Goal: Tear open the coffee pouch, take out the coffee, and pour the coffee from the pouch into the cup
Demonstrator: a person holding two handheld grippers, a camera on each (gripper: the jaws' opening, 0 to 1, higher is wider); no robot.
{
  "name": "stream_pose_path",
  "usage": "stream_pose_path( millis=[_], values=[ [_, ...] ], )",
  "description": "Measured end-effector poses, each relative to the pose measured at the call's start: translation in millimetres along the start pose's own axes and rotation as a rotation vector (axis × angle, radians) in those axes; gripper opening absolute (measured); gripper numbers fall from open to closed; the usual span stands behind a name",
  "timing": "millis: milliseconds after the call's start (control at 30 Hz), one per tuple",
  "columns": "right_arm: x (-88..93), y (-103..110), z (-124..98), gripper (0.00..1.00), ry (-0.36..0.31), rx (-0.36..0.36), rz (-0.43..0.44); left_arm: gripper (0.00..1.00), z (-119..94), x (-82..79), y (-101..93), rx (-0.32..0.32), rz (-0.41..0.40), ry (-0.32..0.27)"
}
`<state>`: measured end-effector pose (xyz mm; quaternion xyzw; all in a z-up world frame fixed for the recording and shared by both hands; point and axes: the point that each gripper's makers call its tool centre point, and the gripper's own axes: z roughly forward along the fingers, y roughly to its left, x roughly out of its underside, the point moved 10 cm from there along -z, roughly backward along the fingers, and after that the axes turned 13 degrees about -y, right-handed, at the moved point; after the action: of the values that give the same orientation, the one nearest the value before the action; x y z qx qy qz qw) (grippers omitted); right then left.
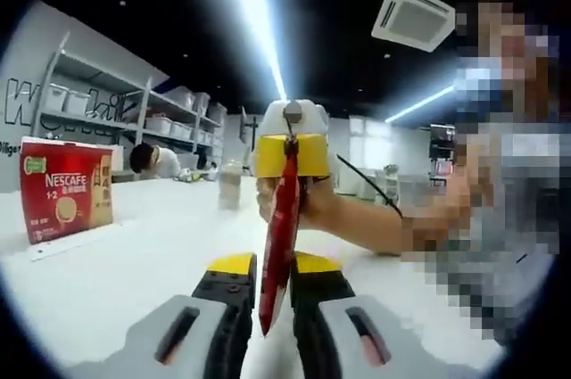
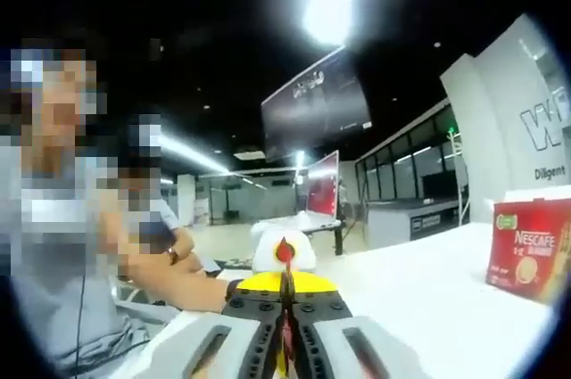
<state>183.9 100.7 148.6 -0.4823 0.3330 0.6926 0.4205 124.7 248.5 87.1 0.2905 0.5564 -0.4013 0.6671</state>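
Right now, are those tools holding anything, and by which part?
Yes: a red coffee pouch, left tool at its one end, right tool at its other.

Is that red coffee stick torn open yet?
Seemingly not: the coffee stick stretches whole between the left tool and the right tool.

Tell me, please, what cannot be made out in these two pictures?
- Cup: left gripper view, far and blurred; whether it holds anything cannot be told.
- Pouch: whether it is torn yet; both its ends sit inside jaws, the left gripper below, the right gripper above.
- Pouch print: right gripper view, edge-on, a thin sliver.
- Box: right gripper view, cut by the edge; small print unreadable.
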Motion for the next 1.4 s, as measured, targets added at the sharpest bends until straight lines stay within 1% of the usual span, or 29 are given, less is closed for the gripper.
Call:
stream_pose_path(
  millis=[200, 267, 300, 333, 367, 400, 433, 467, 533, 633, 733, 767, 867, 1033, 1100, 1133, 1267, 1400],
  values=[
    [-1.3, -0.5, 1.3, 0.01, 0.002, 0.001, -0.004, 0.13, -1.4, -2.0, -4.6, 0.02, -0.003, 0.005],
    [-2.7, -1.7, 2.0, 0.02, -0.015, 0.002, -0.056, 0.12, -1.3, -3.0, -5.3, 0.01, 0.007, -0.002],
    [-2.1, -1.5, 1.8, 0.03, -0.024, -0.008, -0.055, 0.12, -1.9, -4.4, -4.8, 0.007, -0.002, -0.005],
    [-1.9, -2.7, 2.4, 0.05, -0.051, -0.024, -0.063, 0.12, -2.6, -5.4, -4.7, 0.005, -0.002, -0.006],
    [-1.5, -3.7, 2.4, 0.14, -0.06, -0.03, -0.051, 0.12, -3.2, -6.1, -4.3, -0.005, 0.011, -0.007],
    [-1.6, -4.6, 2.6, 0.19, -0.064, -0.03, -0.043, 0.12, -4.0, -6.1, -2.6, -0.015, 0.01, -0.004],
    [-1.7, -5.1, 2.8, 0.22, -0.066, -0.028, -0.043, 0.12, -4.6, -6.3, -1.4, -0.022, 0.01, -0.004],
    [-1.6, -6.7, 2.6, 0.23, -0.065, -0.018, -0.043, 0.12, -5.7, -6.6, 0.3, -0.037, 0.018, -0.009],
    [0.5, -8.4, 1.5, 0.23, -0.054, -0.007, -0.046, 0.12, -7.0, -6.5, 2.6, -0.049, 0.013, -0.003],
    [5.8, -11.7, -0.2, 0.23, -0.011, 0.008, -0.048, 0.12, -8.3, -7.0, 3.0, -0.059, 0.012, 0.0],
    [9.8, -13.5, -1.3, 0.21, 0.017, 0.011, -0.051, 0.12, -8.7, -7.9, 3.4, -0.066, 0.01, 0.006],
    [10.4, -13.2, -1.4, 0.19, 0.025, 0.009, -0.051, 0.12, -8.6, -7.8, 3.0, -0.067, 0.007, 0.016],
    [10.6, -11.5, -1.3, 0.13, 0.031, -0.001, -0.049, 0.12, -8.5, -8.3, 1.8, -0.055, -0.016, 0.028],
    [11.4, -12.2, -1.4, 0.14, 0.035, -0.015, -0.05, 0.12, -8.4, -10.5, -0.7, -0.048, -0.026, 0.027],
    [14.1, -12.2, -0.4, 0.14, 0.053, -0.022, -0.045, 0.12, -8.6, -11.7, -0.6, -0.044, -0.036, 0.024],
    [16.0, -10.1, 0.5, 0.12, 0.064, -0.019, -0.053, 0.12, -8.7, -12.1, -0.8, -0.047, -0.036, 0.025],
    [16.4, -10.7, -0.1, 0.09, 0.077, -0.012, -0.045, 0.12, -8.9, -11.4, -0.8, -0.053, -0.039, 0.047],
    [18.1, -9.4, -1.4, 0.08, 0.101, 0.01, -0.009, 0.12, -6.1, -9.2, -2.3, -0.076, -0.017, 0.083]
  ],
)
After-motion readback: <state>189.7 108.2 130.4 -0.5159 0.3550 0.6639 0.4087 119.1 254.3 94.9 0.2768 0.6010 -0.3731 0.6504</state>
